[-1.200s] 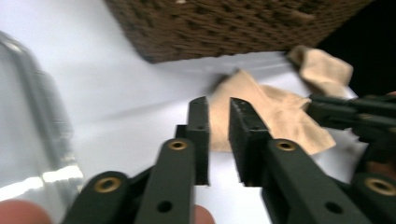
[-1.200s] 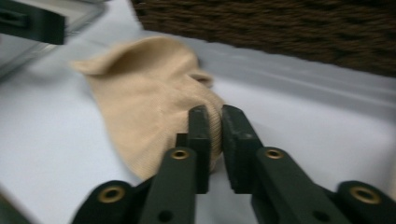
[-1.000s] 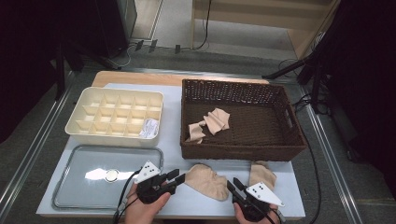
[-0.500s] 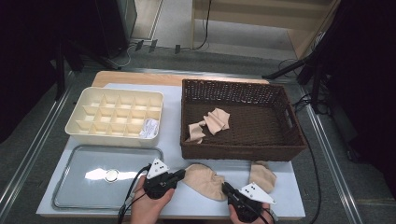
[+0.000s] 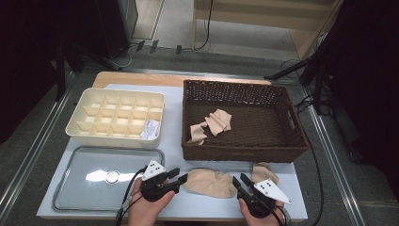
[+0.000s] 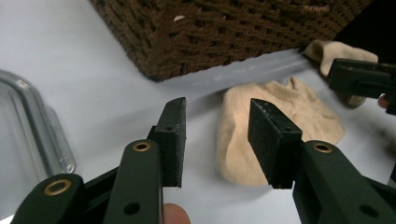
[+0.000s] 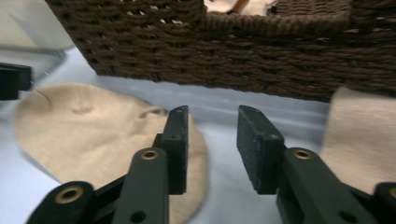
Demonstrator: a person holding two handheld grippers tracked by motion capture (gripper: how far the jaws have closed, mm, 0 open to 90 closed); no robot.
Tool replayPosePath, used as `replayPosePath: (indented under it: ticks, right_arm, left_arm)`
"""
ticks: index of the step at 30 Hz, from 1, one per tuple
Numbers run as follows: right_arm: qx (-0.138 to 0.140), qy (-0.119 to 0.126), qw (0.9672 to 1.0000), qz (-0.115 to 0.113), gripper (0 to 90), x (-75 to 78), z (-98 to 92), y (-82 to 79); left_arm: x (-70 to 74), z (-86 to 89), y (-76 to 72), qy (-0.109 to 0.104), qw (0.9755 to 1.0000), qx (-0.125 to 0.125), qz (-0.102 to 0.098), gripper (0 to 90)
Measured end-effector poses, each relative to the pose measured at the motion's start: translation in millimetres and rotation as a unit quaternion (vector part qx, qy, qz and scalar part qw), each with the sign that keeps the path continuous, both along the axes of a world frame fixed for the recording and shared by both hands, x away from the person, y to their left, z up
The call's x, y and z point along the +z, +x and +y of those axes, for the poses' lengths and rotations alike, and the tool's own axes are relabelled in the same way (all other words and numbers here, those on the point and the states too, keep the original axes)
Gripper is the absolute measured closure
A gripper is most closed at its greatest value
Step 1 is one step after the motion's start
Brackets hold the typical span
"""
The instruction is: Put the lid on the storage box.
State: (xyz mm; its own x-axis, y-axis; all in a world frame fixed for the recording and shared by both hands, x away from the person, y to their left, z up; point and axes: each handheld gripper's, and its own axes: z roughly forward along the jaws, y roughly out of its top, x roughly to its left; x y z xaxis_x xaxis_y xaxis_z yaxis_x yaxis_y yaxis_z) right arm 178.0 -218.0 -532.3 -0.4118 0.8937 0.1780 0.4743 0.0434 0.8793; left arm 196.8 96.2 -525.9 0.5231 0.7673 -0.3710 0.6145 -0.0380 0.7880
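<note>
- Beige flat-lying cloth sock (image 5: pixel 210 182) lies on the pale blue tabletop (image 5: pixel 174 122) at the near edge, between our two grippers.
- Our left gripper (image 5: pixel 178 178) sits just left of it, jaws part-way apart after just opening, nothing between them.
- Our right gripper (image 5: pixel 240 181) sits at its right end, jaws likewise just opened and holding nothing.
- Second beige crumpled sock (image 5: pixel 263 171) lies just right of that.
- Shiny metal tray (image 5: pixel 80 188) rests near left.
- Dark brown woven basket (image 5: pixel 244 153) stands beyond, two beige socks (image 5: pixel 211 125) inside.
- Cream plastic divided box (image 5: pixel 117 117) sits far left.
</note>
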Motion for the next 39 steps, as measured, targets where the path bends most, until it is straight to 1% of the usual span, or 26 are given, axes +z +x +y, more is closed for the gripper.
replayPosePath:
  ticks: [2, 3, 4, 5, 6, 7, 8, 9, 10, 11, 13, 16, 17, 18, 19, 20, 23, 24, 26, 30, 32, 34, 35, 36, 38, 39]
  right_arm:
    - [0.012, 0.004, 0.9998, 0.015, 58.4, -3.7, 2.9, 4.9]
    - [0.012, 0.004, 0.9998, 0.015, 58.4, -3.7, 2.9, 4.9]
    - [0.025, -0.002, 0.9987, 0.044, 57.3, -7.0, 6.6, 9.5]
    - [0.03, -0.006, 0.9984, 0.048, 59.9, -6.9, 8.4, 9.9]
    - [0.036, -0.012, 0.9981, 0.049, 64.2, -6.6, 10.2, 9.7]
    - [0.046, -0.01, 0.9974, 0.055, 68.6, -6.9, 12.0, 9.6]
    - [0.053, -0.016, 0.9967, 0.06, 73.7, -7.7, 14.0, 9.5]
    - [0.052, -0.028, 0.9965, 0.059, 80.2, -7.7, 15.7, 9.0]
    - [0.052, -0.028, 0.9965, 0.059, 80.2, -7.7, 15.7, 9.0]
    - [0.052, -0.035, 0.9964, 0.057, 85.8, -6.3, 15.9, 9.0]
    - [0.042, -0.039, 0.9972, 0.048, 86.9, -5.6, 14.4, 10.2]
    - [0.024, -0.051, 0.9978, 0.033, 86.4, -4.7, 11.4, 14.2]
    - [0.024, -0.054, 0.9977, 0.034, 85.0, -4.7, 11.4, 15.2]
    - [0.027, -0.055, 0.9976, 0.031, 81.0, -4.2, 11.8, 15.6]
    - [0.027, -0.051, 0.998, 0.025, 75.4, -2.9, 11.9, 15.3]
    - [0.027, -0.042, 0.9985, 0.021, 72.5, -0.4, 11.1, 14.5]
    - [0.017, -0.026, 0.9995, 0.01, 67.2, 11.7, -0.3, 11.7]
    - [0.011, -0.018, 0.9998, 0.004, 66.0, 16.4, -6.9, 10.3]
    - [-0.006, -0.003, 1.0, -0.006, 63.4, 25.9, -25.4, 7.8]
    - [-0.045, 0.001, 0.9988, -0.018, 56.4, 32.9, -61.0, 3.8]
    - [-0.067, -0.002, 0.9976, -0.015, 51.9, 30.8, -78.4, 2.8]
    - [-0.089, 0.006, 0.9959, -0.013, 43.4, 26.0, -91.4, 2.9]
    - [-0.105, 0.012, 0.9943, -0.014, 41.5, 22.8, -96.2, 2.7]
    - [-0.108, 0.016, 0.994, -0.012, 40.9, 20.8, -98.1, 3.3]
    - [-0.102, 0.034, 0.9942, 0.007, 40.9, 15.0, -98.9, 6.4]
    - [-0.095, 0.037, 0.9946, 0.019, 43.9, 11.6, -97.6, 8.1]
  left_arm:
    - [-1.4, -2.9, 2.1, 0.009, 1.0, -0.004, -0.001, 59.7]
    - [-1.4, -2.9, 2.1, 0.009, 1.0, -0.004, -0.001, 62.4]
    - [-2.2, -5.0, 3.4, 0.0, 0.9998, -0.014, 0.01, 66.8]
    - [-2.0, -6.5, 3.4, 0.0, 0.9997, -0.019, 0.014, 69.4]
    - [-2.0, -7.6, 3.7, 0.008, 0.9996, -0.023, 0.013, 72.0]
    - [-2.1, -9.1, 3.6, 0.012, 0.9996, -0.023, 0.015, 75.5]
    - [-2.5, -9.6, 3.9, 0.017, 0.9994, -0.025, 0.016, 79.8]
    - [-2.8, -10.2, 3.7, 0.025, 0.9993, -0.022, 0.016, 84.0]
    - [-2.8, -10.2, 3.7, 0.025, 0.9993, -0.022, 0.016, 86.9]
    - [-3.2, -10.1, 3.6, 0.036, 0.999, -0.021, 0.015, 87.9]
    - [-3.9, -9.9, 4.0, 0.042, 0.9988, -0.02, 0.014, 88.7]
    - [-4.8, -11.6, 4.5, 0.043, 0.9988, -0.023, 0.012, 88.9]
    - [-5.0, -12.4, 4.4, 0.042, 0.9988, -0.025, 0.01, 88.5]
    - [-4.9, -13.1, 4.1, 0.039, 0.999, -0.023, 0.006, 87.0]
    - [-4.4, -13.1, 3.7, 0.037, 0.9991, -0.02, 0.001, 81.9]
    - [-3.5, -12.1, 3.3, 0.033, 0.9993, -0.019, -0.003, 76.7]
    - [0.6, -5.9, 2.0, 0.015, 0.9996, -0.018, -0.013, 65.6]
    - [2.6, -2.6, 1.4, 0.006, 0.9997, -0.017, -0.016, 63.3]
    - [5.0, 2.3, 0.8, -0.004, 0.9997, -0.015, -0.019, 60.0]
    - [8.9, 11.9, 0.6, -0.017, 0.9996, -0.003, -0.021, 57.1]
    - [8.1, 14.5, 1.5, -0.02, 0.9996, -0.004, -0.02, 56.2]
    - [5.7, 16.3, 2.5, -0.024, 0.9996, -0.004, -0.015, 54.8]
    - [4.9, 16.7, 2.7, -0.025, 0.9996, -0.004, -0.013, 54.4]
    - [4.1, 17.0, 2.9, -0.025, 0.9996, -0.004, -0.011, 54.3]
    - [3.0, 16.6, 3.0, -0.026, 0.9996, -0.007, -0.011, 54.3]
    - [2.8, 16.4, 3.0, -0.026, 0.9996, -0.01, -0.01, 54.3]
